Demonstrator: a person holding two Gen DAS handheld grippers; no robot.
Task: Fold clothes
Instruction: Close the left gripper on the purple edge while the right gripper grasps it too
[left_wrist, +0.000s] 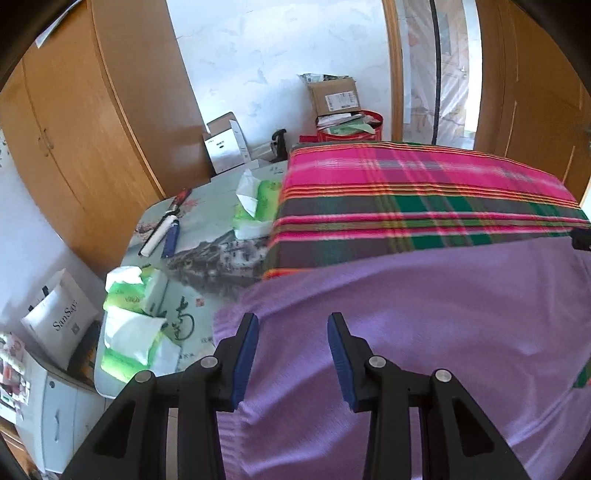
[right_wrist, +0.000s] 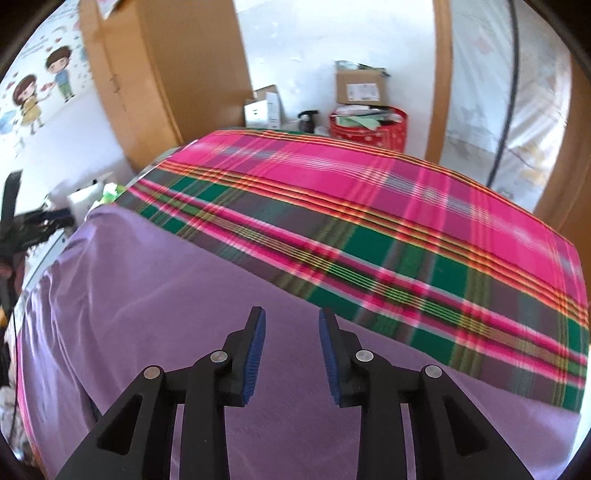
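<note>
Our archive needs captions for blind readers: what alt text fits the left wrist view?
An open left gripper hovers over a purple garment spread on a plaid cloth. To the left, green tissue packs lie on a printed tabletop.

Tissue packs (left_wrist: 125, 295), a red bin (left_wrist: 351, 129) and cardboard box (left_wrist: 334, 98).
</note>
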